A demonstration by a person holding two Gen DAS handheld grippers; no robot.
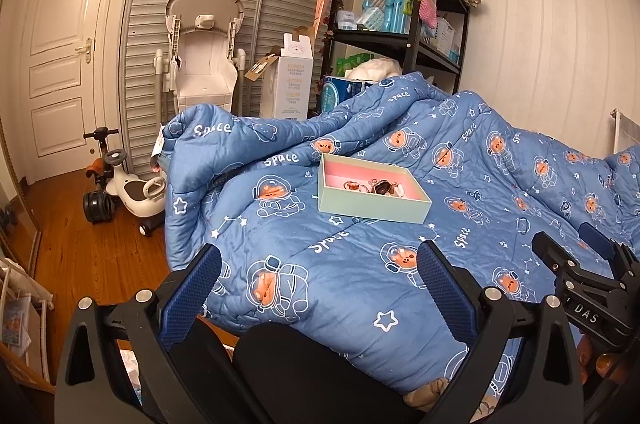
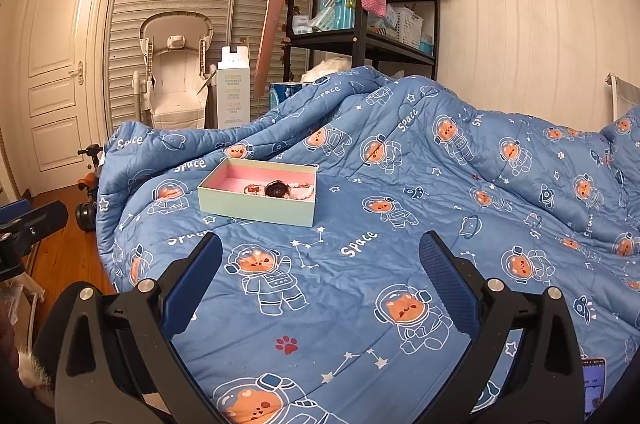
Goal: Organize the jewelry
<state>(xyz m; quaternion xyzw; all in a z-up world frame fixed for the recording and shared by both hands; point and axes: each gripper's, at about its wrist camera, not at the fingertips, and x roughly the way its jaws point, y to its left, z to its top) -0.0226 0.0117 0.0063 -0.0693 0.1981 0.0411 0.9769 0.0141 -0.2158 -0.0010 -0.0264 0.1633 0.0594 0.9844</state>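
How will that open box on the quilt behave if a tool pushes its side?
The box looks like thin card, so probably light and quick to slide. It sits on a soft, rumpled quilt, so it may tilt or snag rather than glide. The watch and beads lie loose inside and would likely shift.

My left gripper (image 1: 320, 292) and right gripper (image 2: 320, 284) are showing black frames, silver screws, textured blue pads (image 1: 444, 288).

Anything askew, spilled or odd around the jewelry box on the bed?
Nothing spilled: the watch and bead bracelet lie inside the open box. The box sits slightly tilted on the rumpled quilt.
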